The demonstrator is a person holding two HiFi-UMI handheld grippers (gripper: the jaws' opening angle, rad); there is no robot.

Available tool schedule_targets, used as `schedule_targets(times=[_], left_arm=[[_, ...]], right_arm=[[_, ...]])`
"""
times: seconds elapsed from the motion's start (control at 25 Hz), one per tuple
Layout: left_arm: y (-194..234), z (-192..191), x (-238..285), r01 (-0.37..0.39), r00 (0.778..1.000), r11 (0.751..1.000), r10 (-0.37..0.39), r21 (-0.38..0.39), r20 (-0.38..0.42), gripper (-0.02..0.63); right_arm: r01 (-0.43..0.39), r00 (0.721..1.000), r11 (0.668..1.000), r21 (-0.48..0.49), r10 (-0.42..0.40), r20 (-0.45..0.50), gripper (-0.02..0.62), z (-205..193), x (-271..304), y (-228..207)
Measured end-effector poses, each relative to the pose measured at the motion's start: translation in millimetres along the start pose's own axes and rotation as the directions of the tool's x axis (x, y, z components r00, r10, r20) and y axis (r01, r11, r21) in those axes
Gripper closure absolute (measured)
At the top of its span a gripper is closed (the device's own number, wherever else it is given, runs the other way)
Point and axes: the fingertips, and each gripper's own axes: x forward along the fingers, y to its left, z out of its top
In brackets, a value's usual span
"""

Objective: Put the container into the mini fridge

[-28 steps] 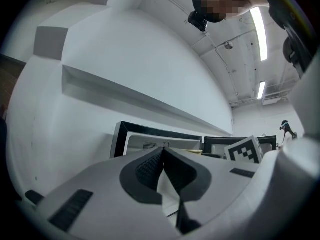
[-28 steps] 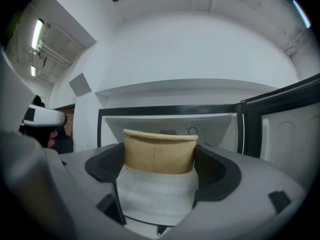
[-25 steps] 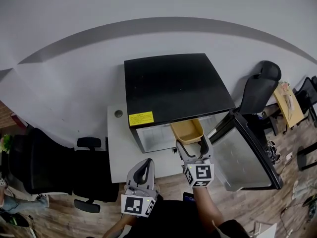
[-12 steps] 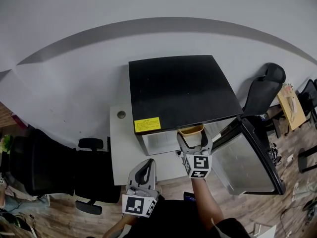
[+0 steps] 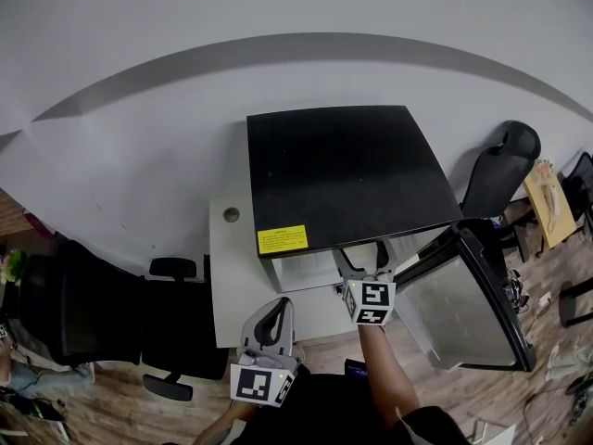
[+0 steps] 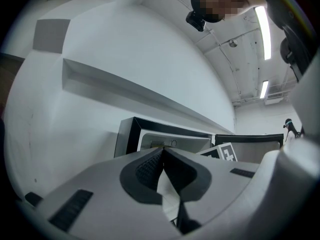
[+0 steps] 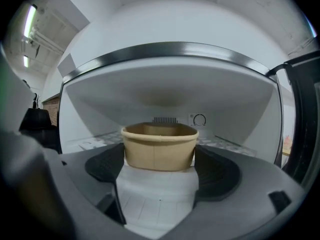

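Observation:
The black mini fridge [image 5: 347, 170] stands on a white table, its door [image 5: 463, 304] swung open to the right. My right gripper [image 5: 364, 260] reaches into the fridge's opening and is shut on a tan paper container [image 7: 159, 146], which sits between the pads [image 7: 212, 169] just above the white shelf inside the fridge [image 7: 170, 84]. In the head view the fridge's top hides the container. My left gripper [image 5: 273, 308] hangs back near my body, shut on nothing; in its own view the jaws [image 6: 162, 169] are pressed together and point toward the fridge [image 6: 165, 139].
The white table [image 5: 236, 286] has a round cable hole at its back left. Black office chairs stand to the left [image 5: 93, 313] and at the right behind the door [image 5: 500, 165]. A wooden floor lies below. The wall runs behind the fridge.
My right gripper has pushed forward with the container, from in front of the opening to inside the fridge; the head view no longer shows the container. The left gripper has barely moved.

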Motion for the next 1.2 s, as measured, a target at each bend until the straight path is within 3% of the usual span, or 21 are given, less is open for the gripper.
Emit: schedule_targets(times=[0.56,0.92,0.96,1.04,1.2], left_arm=[[-5,2,-11,-0.015,1.0,1.0,0.015,0.0,0.001,0.598],[-39,1,-45,-0.033,0.999,0.999,0.033,0.018,0.008,0.598],[-45,1,-51,-0.038,0.999,0.999,0.038,0.019,0.009,0.598],[-57,1,-66,-0.053,0.999,0.998,0.053,0.02,0.009,0.598],[-85,-4,-102,-0.088,0.996,0.996,0.088,0.023,0.003,0.598]], right_arm=[[-0.051,0.999,0.998,0.029,0.051,-0.012,0.137,-4,-2,-1],[-0.115,0.993,0.986,0.123,0.115,0.009,0.148,-16,-74,7],[-0.113,0.994,0.985,0.133,0.113,0.01,0.194,-19,-90,7],[-0.091,0.996,0.986,0.141,0.09,0.012,0.482,-27,-124,5],[-0.114,0.993,0.98,0.161,0.119,-0.021,0.532,-48,-183,10]])
